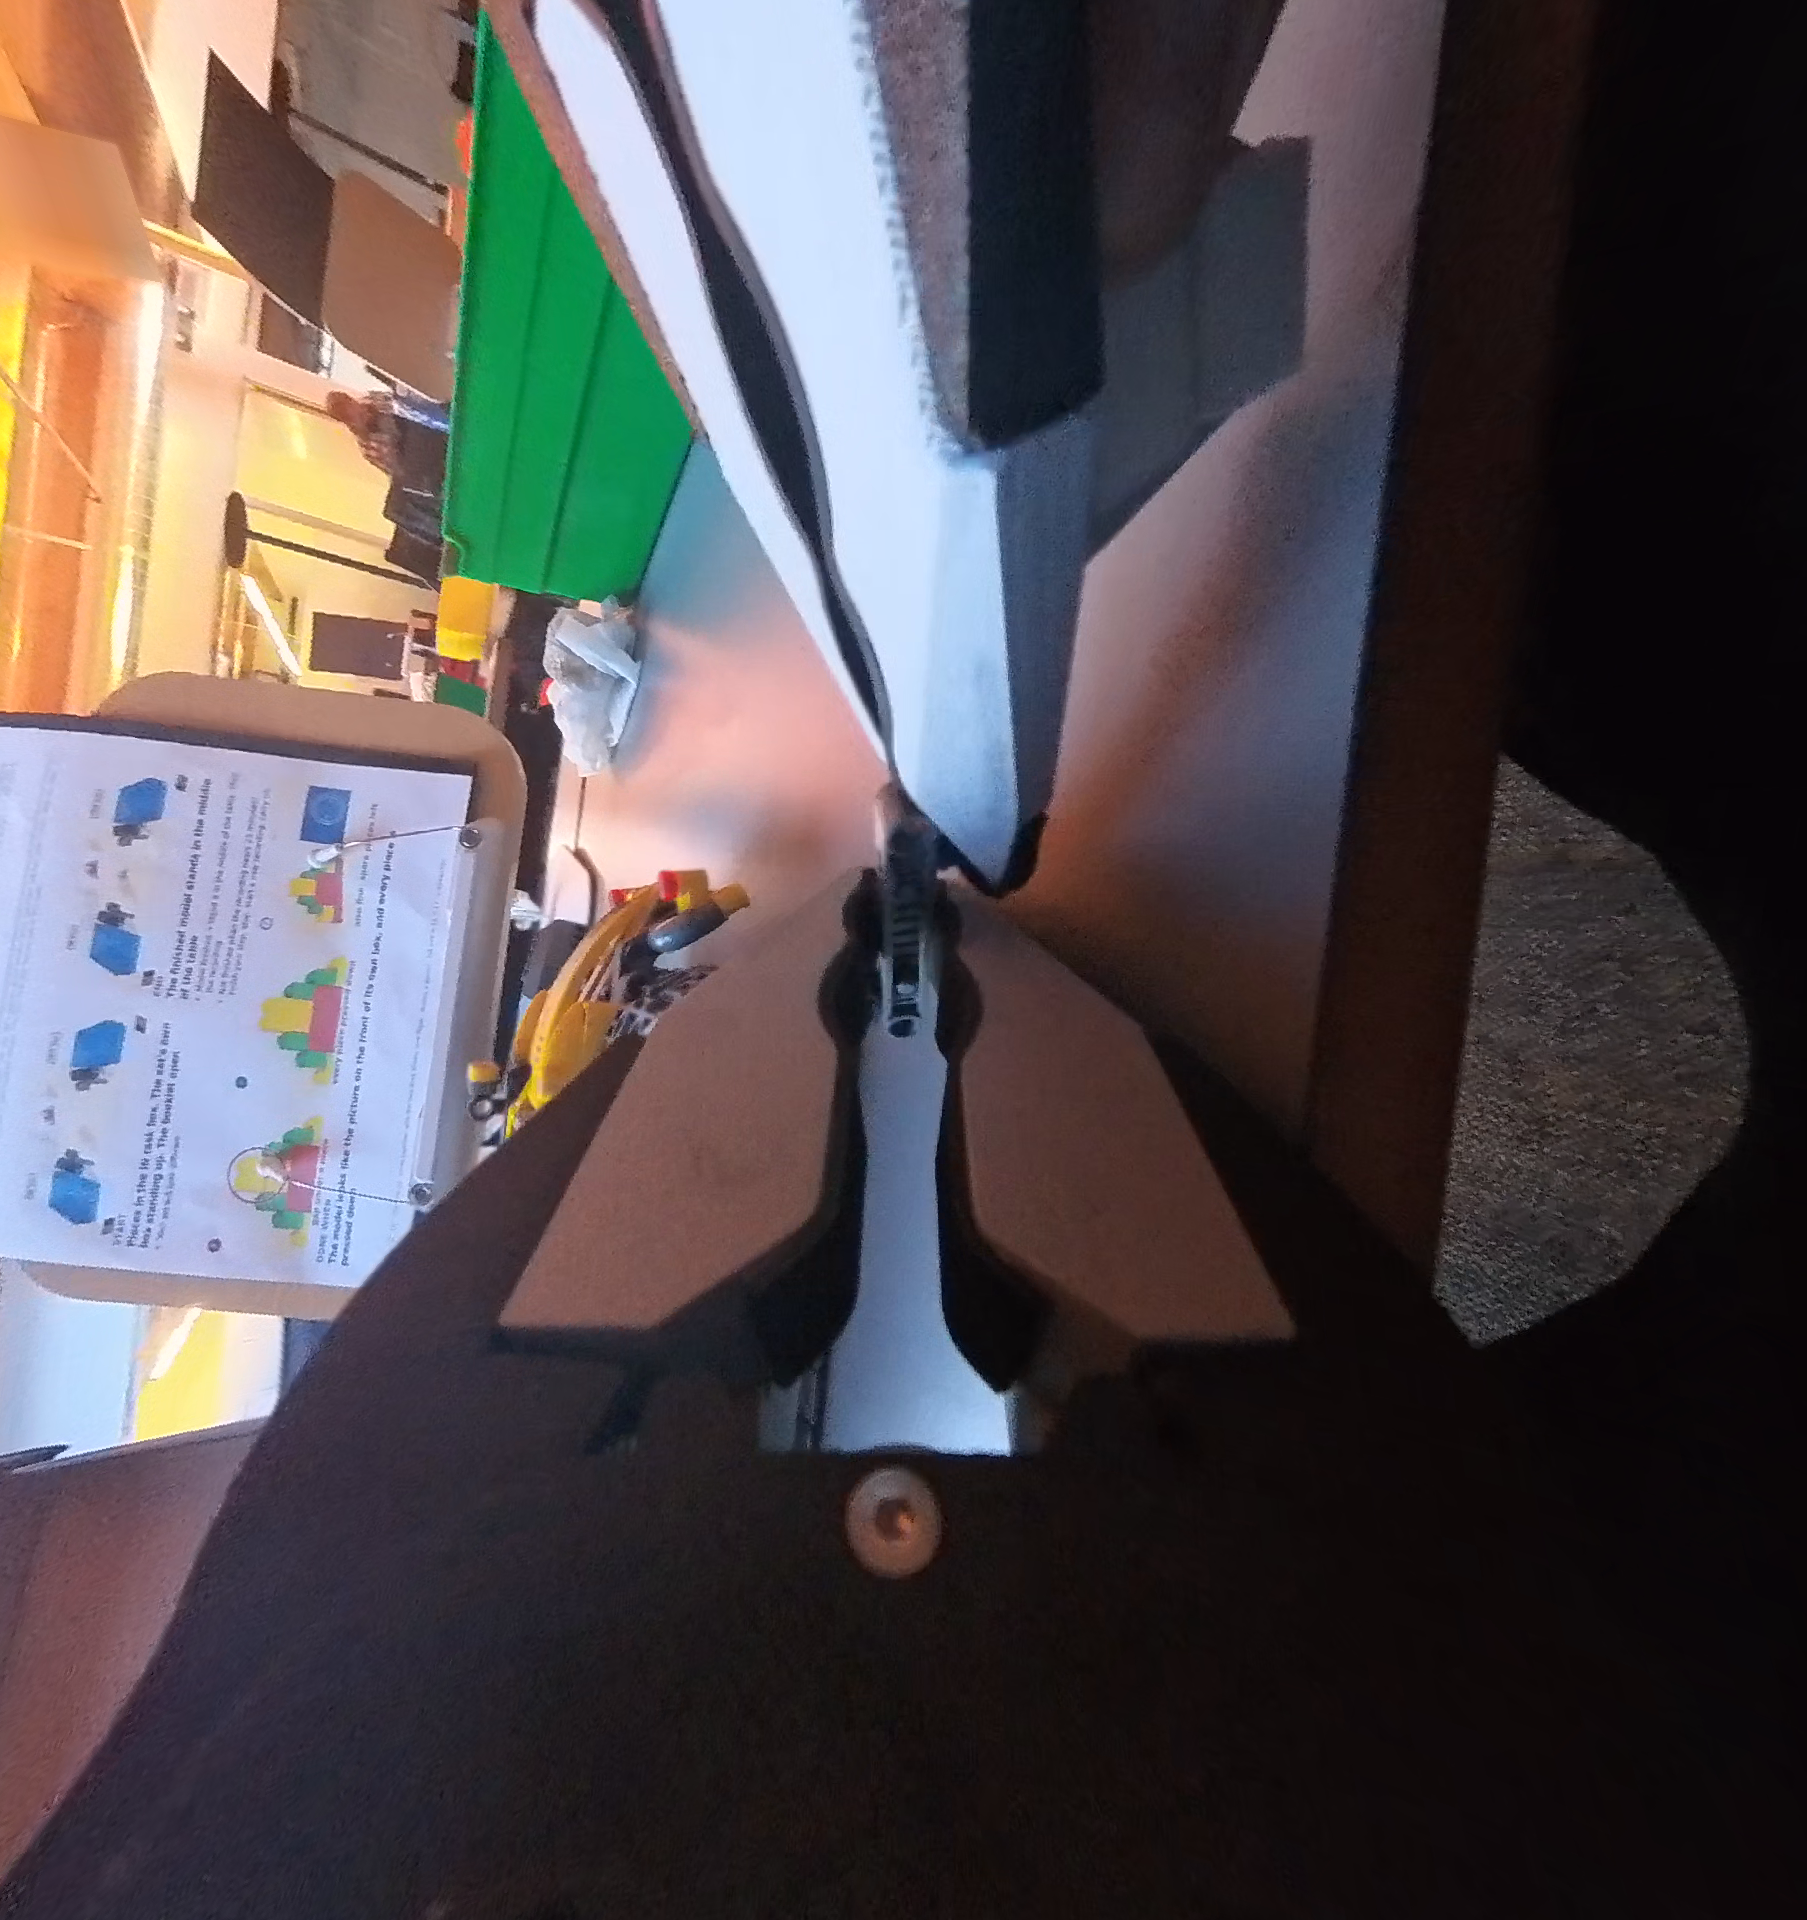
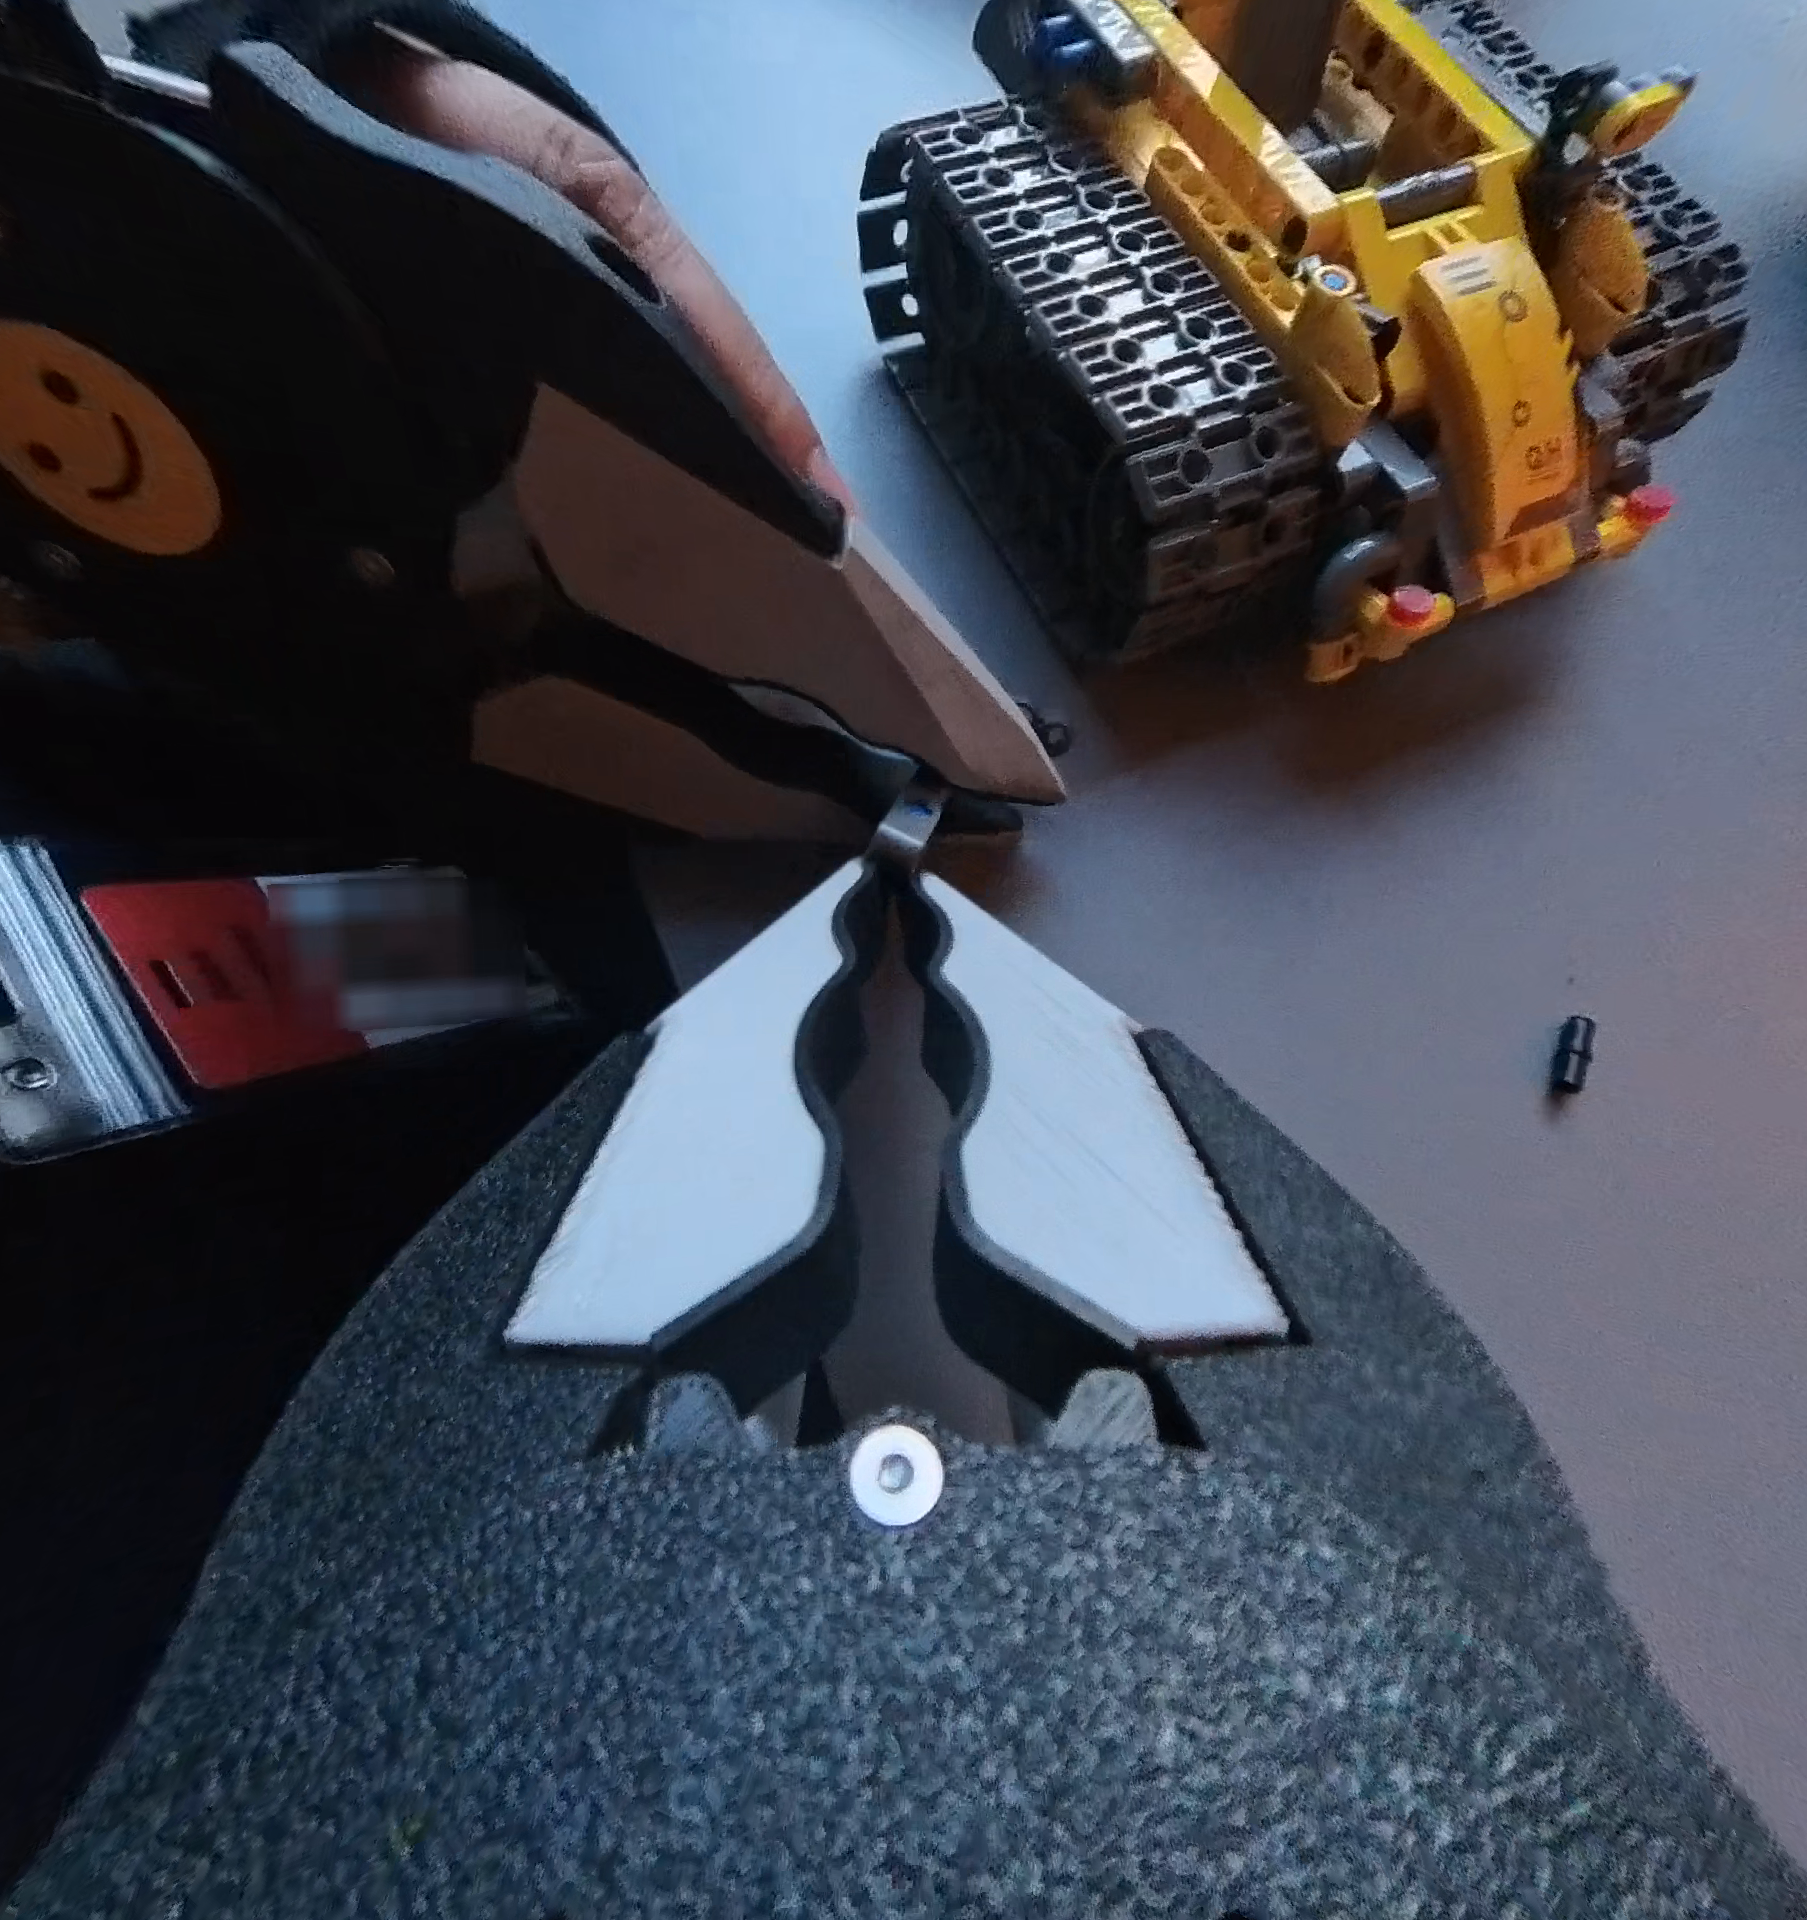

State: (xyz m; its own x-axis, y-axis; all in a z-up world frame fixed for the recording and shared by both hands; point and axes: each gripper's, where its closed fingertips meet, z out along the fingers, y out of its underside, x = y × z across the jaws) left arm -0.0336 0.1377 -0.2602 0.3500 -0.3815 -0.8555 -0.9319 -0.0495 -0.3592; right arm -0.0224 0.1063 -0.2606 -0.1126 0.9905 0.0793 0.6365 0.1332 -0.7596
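Left gripper: fingers pinched on small grey beam piece | Right gripper: fingertips clamped on the same grey piece, tip to tip with left gripper | Yellow tracked model ahead-right on table | Black pin right of right gripper.

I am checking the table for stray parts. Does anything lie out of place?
Yes. A small black pin lies alone on the grey table, apart from the yellow tracked model. Both grippers pinch one small grey piece between them.
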